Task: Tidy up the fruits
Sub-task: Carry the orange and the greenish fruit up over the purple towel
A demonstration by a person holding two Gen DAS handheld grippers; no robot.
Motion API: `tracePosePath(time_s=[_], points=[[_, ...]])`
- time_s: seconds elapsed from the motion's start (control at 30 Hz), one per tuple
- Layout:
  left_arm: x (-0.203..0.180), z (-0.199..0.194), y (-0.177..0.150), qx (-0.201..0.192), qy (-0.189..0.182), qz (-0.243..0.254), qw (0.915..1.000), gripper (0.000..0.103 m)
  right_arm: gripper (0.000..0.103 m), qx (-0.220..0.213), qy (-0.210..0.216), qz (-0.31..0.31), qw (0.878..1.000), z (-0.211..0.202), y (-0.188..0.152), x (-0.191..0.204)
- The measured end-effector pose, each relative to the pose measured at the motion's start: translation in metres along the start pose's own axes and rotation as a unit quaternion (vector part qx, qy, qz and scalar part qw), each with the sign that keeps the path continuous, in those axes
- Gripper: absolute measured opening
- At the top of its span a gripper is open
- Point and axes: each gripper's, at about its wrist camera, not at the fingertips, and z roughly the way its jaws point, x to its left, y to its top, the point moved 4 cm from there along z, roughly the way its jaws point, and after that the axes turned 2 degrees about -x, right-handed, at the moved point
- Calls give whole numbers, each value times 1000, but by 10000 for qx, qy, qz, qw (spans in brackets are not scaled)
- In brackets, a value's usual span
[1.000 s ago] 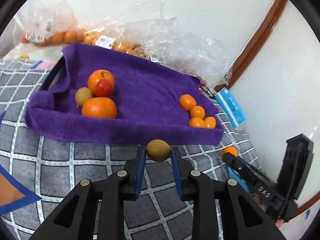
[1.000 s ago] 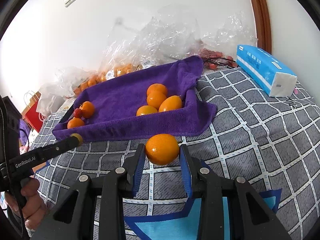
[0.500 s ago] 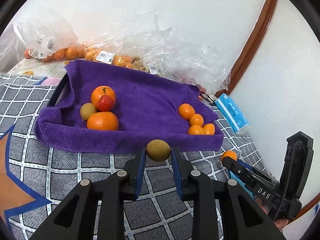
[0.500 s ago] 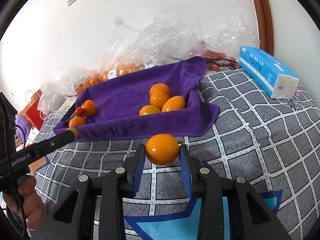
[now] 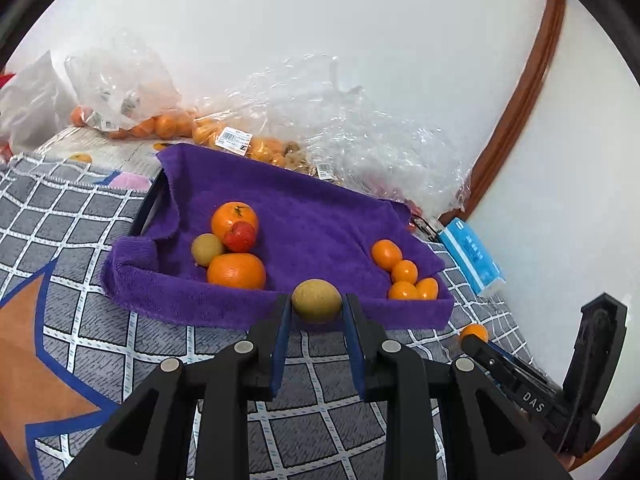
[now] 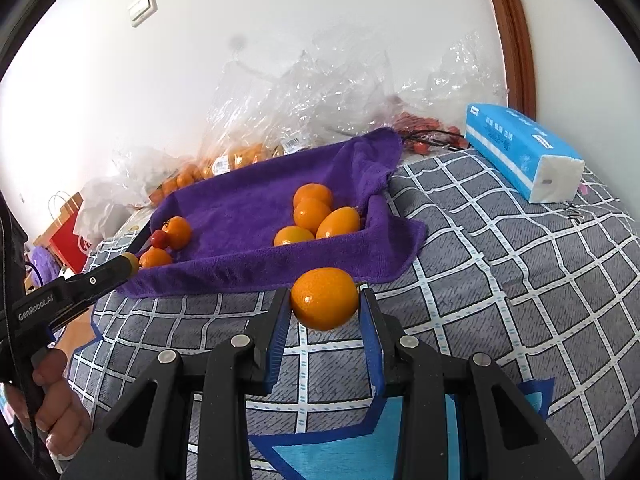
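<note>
My left gripper (image 5: pixel 316 312) is shut on a small brownish-green round fruit (image 5: pixel 316 300), just short of the near edge of a tray lined with a purple towel (image 5: pixel 312 220). On the towel's left lie two oranges (image 5: pixel 236 271), a red fruit (image 5: pixel 240 236) and another brownish-green fruit (image 5: pixel 207 249); several small oranges (image 5: pixel 404 272) lie at its right. My right gripper (image 6: pixel 324 308) is shut on a small orange (image 6: pixel 324 298), held above the checked cover in front of the tray's (image 6: pixel 248 204) right corner. Each gripper shows at the edge of the other's view.
Clear plastic bags (image 5: pixel 360 136) with more oranges lie behind the tray against the white wall. A blue tissue pack (image 6: pixel 520 152) lies at the right on the grey checked cover (image 6: pixel 500 260). A hand (image 6: pixel 56 408) holds the left gripper's handle. A red paper bag (image 6: pixel 68 236) stands far left.
The left wrist view has tipped upward, so the tray sits lower in it and more of the wall shows. Both grippers stay shut on their fruits; the right one has hardly moved.
</note>
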Motion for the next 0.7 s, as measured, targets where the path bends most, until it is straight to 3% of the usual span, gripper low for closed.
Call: tracePosePath(time_s=[0.23,0.33,0.5,0.7], points=[[10,-15,14,-389,75,-198,9990,25,34,-37,160,-70,9998,-12,11,17],[11,-23,21,-524,358,-60,9980,25,34,-137,155,-200,9996,-20,27,28],[13,-43,37,-514,355,-56,9980,25,34,-332,221,-342,9986,-31,52,43],[21,-59,57,-442,668,8,9968,25,34,-252,462,-211,9984,-23,73,49]])
